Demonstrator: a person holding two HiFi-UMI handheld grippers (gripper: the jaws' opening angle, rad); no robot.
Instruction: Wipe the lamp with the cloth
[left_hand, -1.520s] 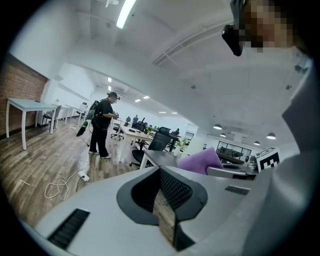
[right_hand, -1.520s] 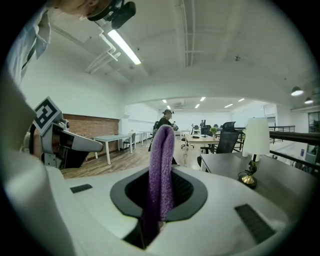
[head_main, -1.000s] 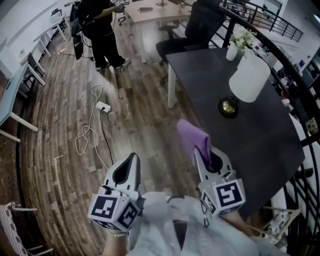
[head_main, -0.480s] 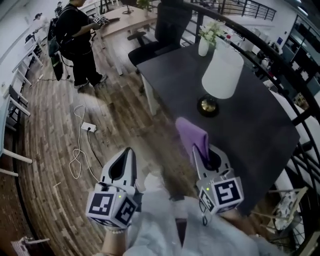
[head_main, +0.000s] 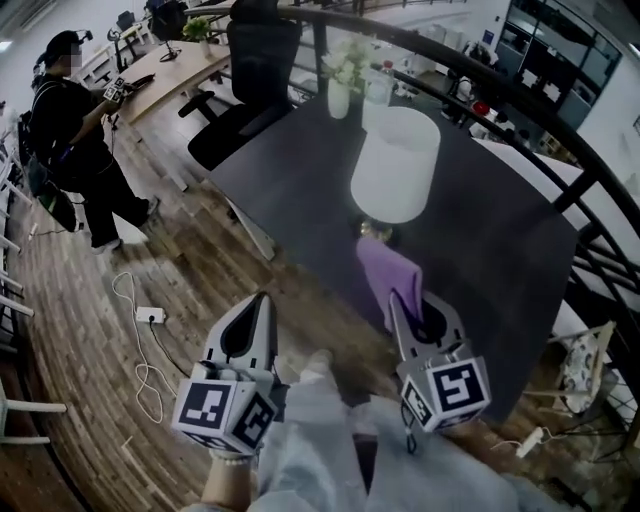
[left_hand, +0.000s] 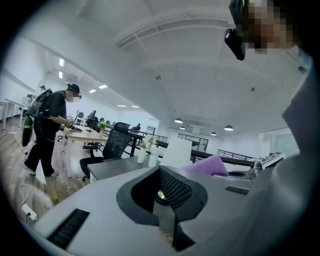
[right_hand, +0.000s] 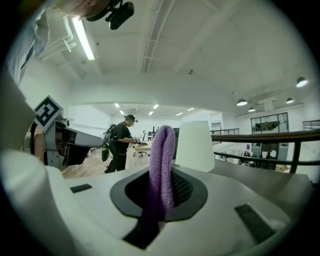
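While my right gripper pinches the purple cloth short of the lamp, which stands near the table's near edge, my left gripper is closed on nothing; I judge wiping not yet begun.

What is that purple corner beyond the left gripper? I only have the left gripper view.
Observer: It is the cloth, clamped upright between the right gripper's fingers.
Reviewer: Is it touching the lamp?
Observer: No contact that I can see. In the right gripper view the white lamp stands behind the cloth, just to its right.
Reviewer: Where does the left gripper sit?
Observer: The head view puts the left gripper over the wooden floor, off the dark table's near edge.
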